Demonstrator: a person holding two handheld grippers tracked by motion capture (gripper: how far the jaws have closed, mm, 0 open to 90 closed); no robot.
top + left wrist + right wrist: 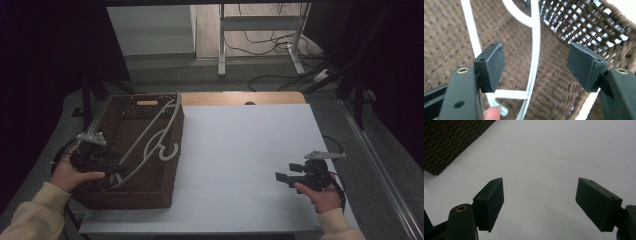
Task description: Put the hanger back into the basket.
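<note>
At the near edge of the bench (240, 150), two forearms in pale sleeves come in from below. The left hand (75, 175) holds the left gripper (112, 167) low over the near end of the wicker basket (150, 192), its jaws pointing across the basket's inside. In the left gripper view the jaws stand wide apart and released, grasping nothing; a thin bar of the white hanger (535, 50) runs up between them, touching neither pad, and a fingertip (491, 113) shows at the bottom edge.

The right hand (325, 195) holds the right gripper (286, 178) near the bench's right front, well apart from the basket, jaws pointing left. In the right gripper view these jaws are also spread and released, with bare white bench top between them and a corner of the basket at upper left.

The brown basket sits at the bench's left side. The white hanger lies in it on a slant, its hook (169, 150) near the right wall and its far end resting against the far right corner of the rim.

Beyond the bench, a metal frame (260, 30) and loose cables (270, 45) lie on the floor.
</note>
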